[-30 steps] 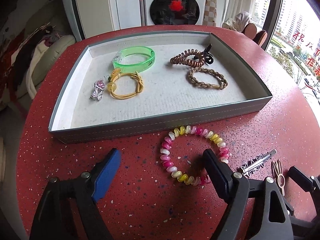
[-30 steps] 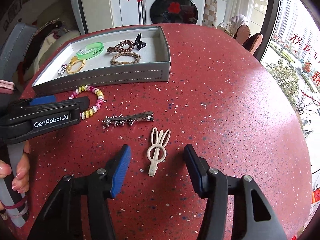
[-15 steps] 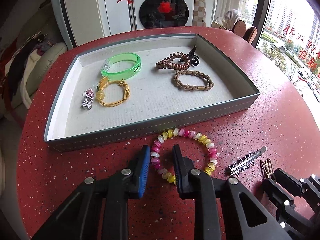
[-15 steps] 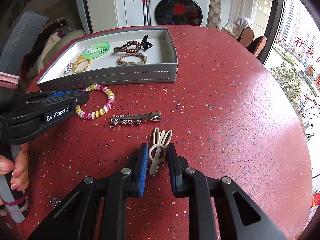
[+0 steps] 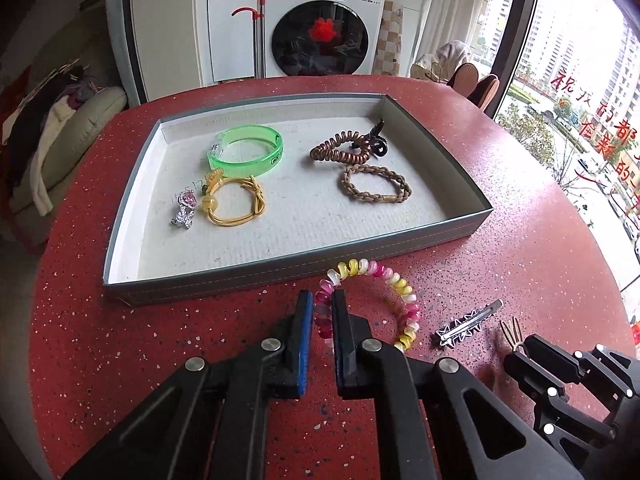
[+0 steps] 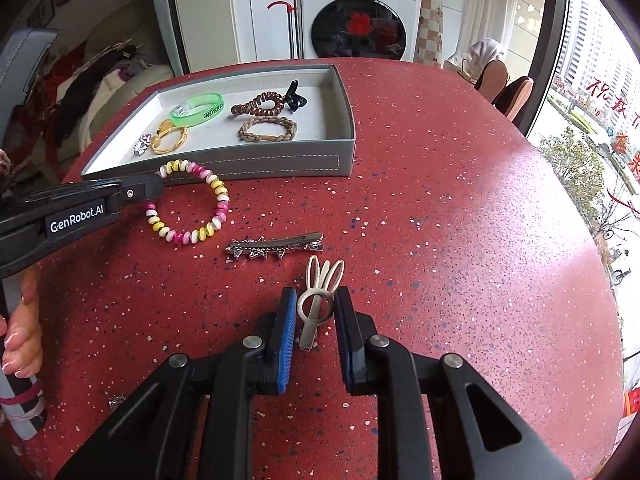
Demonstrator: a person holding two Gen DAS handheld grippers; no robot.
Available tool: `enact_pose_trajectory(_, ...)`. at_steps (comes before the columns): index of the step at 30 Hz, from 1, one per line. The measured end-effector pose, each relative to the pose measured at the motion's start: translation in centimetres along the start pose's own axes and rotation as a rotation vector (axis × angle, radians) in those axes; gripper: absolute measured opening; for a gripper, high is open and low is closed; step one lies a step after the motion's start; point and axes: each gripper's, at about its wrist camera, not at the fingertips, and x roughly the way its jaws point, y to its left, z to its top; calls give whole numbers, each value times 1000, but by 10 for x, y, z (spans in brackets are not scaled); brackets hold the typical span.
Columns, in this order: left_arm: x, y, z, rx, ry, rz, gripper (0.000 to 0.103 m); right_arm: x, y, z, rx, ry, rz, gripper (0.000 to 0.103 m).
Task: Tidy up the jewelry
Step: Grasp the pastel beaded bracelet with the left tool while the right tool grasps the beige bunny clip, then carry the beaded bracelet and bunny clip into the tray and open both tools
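Observation:
My left gripper [image 5: 322, 312] has its jaws closing the last bit onto the near-left side of a pink, yellow and white bead bracelet [image 5: 394, 280], and the pads press on its beads. The bracelet lies on the red table just in front of the grey tray [image 5: 280, 268]. In the right wrist view my right gripper [image 6: 316, 304] is shut on a pale bunny-ear hair clip [image 6: 325, 272], pinching its ring. A silver spiked hair clip [image 6: 276, 246] lies between the two pieces. The tray holds a green bangle [image 5: 246, 152], a yellow hair tie [image 5: 236, 204] and a braided brown bracelet [image 5: 376, 188].
Also in the tray are a pink gem charm [image 5: 184, 208], a brown spiral tie [image 5: 340, 152] and a black claw clip [image 5: 378, 144]. A person's hand [image 6: 22, 336] holds the left gripper's handle. Beyond the round table stand a washing machine [image 5: 320, 36], a sofa and chairs.
Both grippers went from wide open to shut: the left closed on the bead bracelet, the right on the bunny-ear clip. The left one also edged forward toward the tray.

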Motion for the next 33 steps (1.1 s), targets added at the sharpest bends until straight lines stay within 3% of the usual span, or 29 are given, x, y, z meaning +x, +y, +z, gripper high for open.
enact_pose_trajectory(13, -28, 20, 5, -34, -49, -48, 28, -17, -5, 22, 27, -43, 43, 21)
enact_pose_trajectory(24, -36, 58, 22, -88, -80, -30, 28, -22, -5, 73, 34, -95, 107, 21)
enact_pose_trajectory(33, -29, 84, 44, -107, -86, 9, 28, 6, 8, 121, 8, -87, 156, 21)
